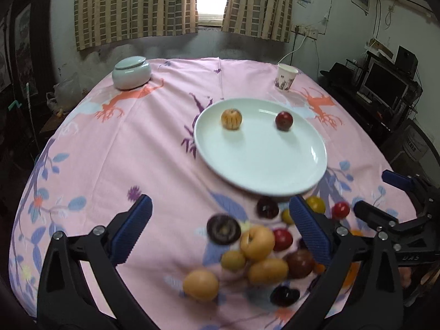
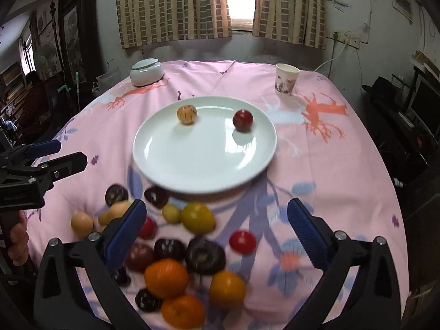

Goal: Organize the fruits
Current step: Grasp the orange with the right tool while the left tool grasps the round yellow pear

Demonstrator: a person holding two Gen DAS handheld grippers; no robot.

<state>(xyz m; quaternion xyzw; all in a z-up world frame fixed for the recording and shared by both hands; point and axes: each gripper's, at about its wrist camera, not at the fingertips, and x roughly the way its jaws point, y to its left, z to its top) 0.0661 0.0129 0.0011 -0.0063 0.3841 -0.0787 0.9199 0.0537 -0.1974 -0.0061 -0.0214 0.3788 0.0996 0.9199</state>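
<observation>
A white plate (image 1: 264, 176) (image 2: 192, 165) sits mid-table and holds a striped orange fruit (image 1: 231, 119) (image 2: 186, 114) and a dark red fruit (image 1: 284, 120) (image 2: 242, 120). A pile of several small fruits (image 1: 258, 243) (image 2: 189, 247), orange, yellow, red and dark purple, lies on the cloth in front of the plate. My left gripper (image 1: 220, 222) is open and empty above the pile; it also shows in the right wrist view (image 2: 70, 154). My right gripper (image 2: 216, 225) is open and empty over the pile; it also shows in the left wrist view (image 1: 375, 192).
A pink patterned tablecloth (image 1: 137, 148) covers the table. A pale lidded jar (image 1: 132, 73) (image 2: 146, 72) stands at the far left, a paper cup (image 1: 286, 81) (image 2: 286, 79) at the far right. Curtains and a wall lie behind; furniture stands at the right.
</observation>
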